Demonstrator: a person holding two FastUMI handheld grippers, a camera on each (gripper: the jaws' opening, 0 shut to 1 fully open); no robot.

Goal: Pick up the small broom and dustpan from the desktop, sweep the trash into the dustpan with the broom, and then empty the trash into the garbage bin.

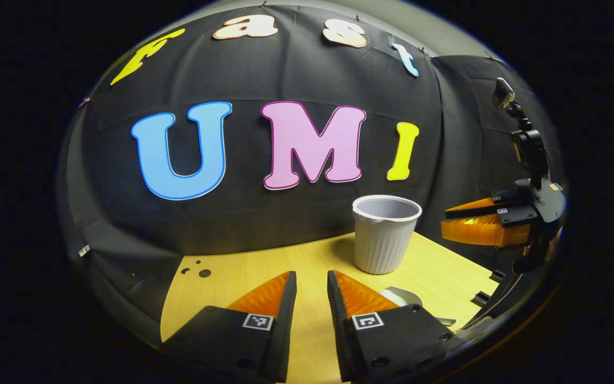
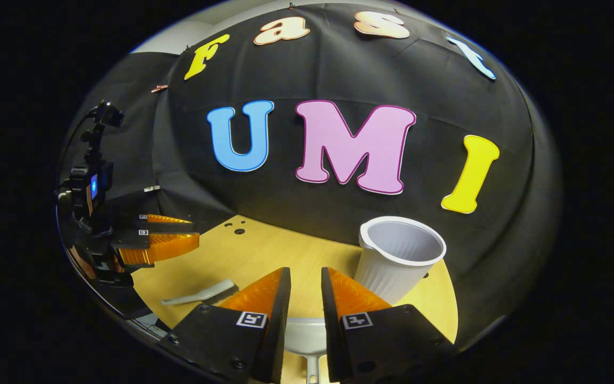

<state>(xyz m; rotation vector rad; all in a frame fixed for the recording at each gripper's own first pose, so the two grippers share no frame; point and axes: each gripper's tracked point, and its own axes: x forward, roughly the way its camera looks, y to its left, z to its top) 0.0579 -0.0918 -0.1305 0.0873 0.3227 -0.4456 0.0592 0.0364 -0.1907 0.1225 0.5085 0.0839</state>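
Right gripper view: we're hovering over the dustpan (image 2: 307, 336), nothing picked up yet.
Right gripper (image 2: 305, 298) jaws narrow, empty, handle running toward us; broom (image 2: 200, 294) lying nearer left gripper (image 2: 179, 237), bin (image 2: 397, 261) ahead-right.

We look from the left gripper view low over the desk (image 1: 264, 266) toward the cloth wall, the garbage bin (image 1: 385, 234) close ahead and the right gripper (image 1: 477, 221) off to the right. From the right gripper view we face the same wall, bin and desk, the left gripper (image 2: 176, 237) at left.
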